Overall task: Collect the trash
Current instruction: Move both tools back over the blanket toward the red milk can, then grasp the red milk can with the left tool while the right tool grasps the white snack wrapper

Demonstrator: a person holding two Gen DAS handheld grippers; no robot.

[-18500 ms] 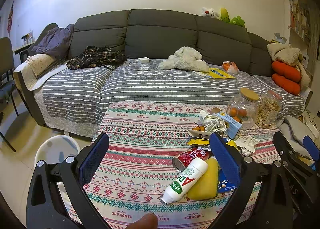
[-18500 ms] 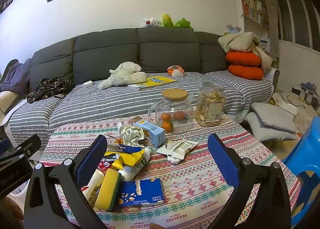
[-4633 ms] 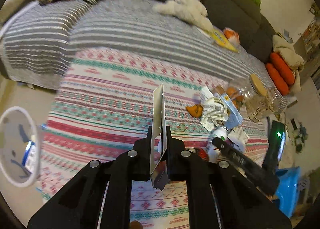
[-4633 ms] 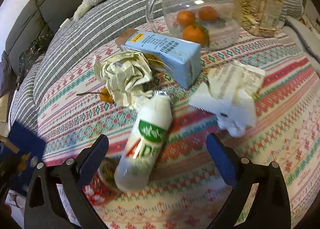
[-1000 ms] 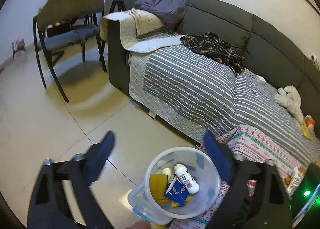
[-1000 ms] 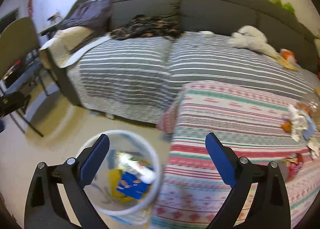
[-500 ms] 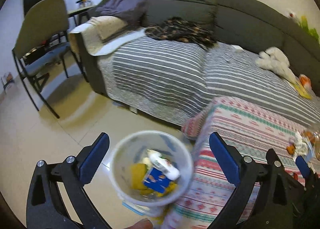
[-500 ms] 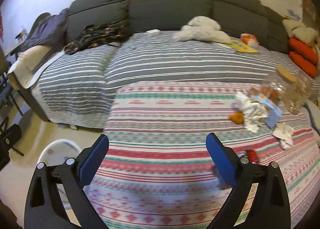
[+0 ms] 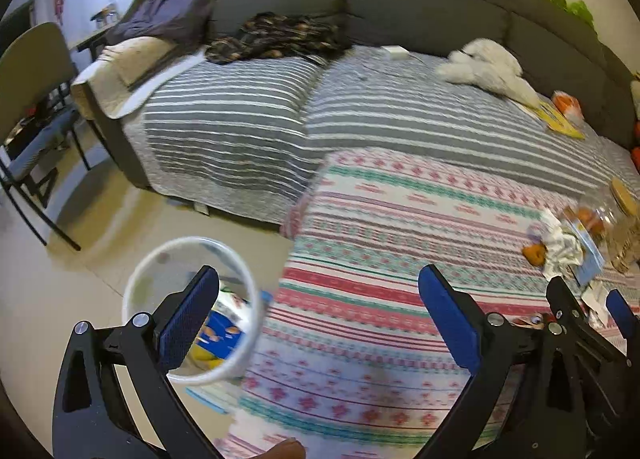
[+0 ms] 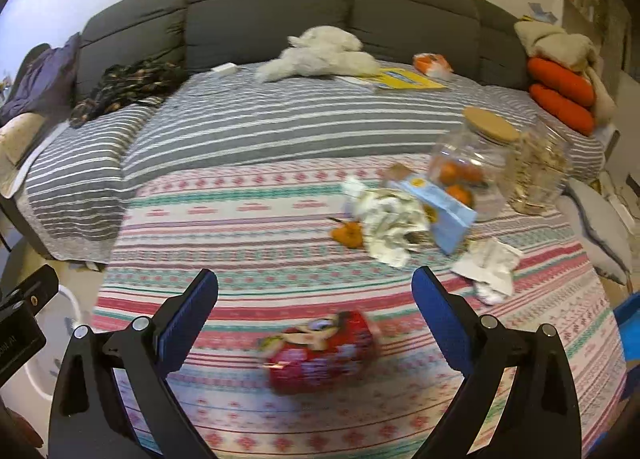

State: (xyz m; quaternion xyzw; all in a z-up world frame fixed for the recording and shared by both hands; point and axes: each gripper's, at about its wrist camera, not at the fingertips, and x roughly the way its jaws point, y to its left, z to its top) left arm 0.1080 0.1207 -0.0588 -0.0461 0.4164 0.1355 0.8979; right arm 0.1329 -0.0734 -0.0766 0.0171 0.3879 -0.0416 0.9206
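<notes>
A white trash bin [image 9: 140,283] stands on the floor left of the table, with a blue packet [image 9: 218,337] and other trash inside. My left gripper [image 9: 316,319] is open and empty, over the table's left edge beside the bin. My right gripper [image 10: 314,319] is open and empty above a red can [image 10: 320,351] lying on the patterned tablecloth [image 10: 248,227]. Further right lie crumpled paper [image 10: 390,227], an orange peel [image 10: 348,235], a light blue carton [image 10: 442,211] and a white wrapper [image 10: 490,265]. The right gripper also shows in the left wrist view [image 9: 588,307].
Two glass jars [image 10: 470,167] [image 10: 536,175] stand at the table's far right. A grey sofa with a striped cover [image 10: 280,119] runs behind the table, holding a white plush toy [image 10: 320,53]. A chair [image 9: 28,91] stands on the floor at left.
Both grippers have swung right, from the bin back toward the table. The right gripper now hovers over the red can; the bin has slid to the lower left of the left wrist view.
</notes>
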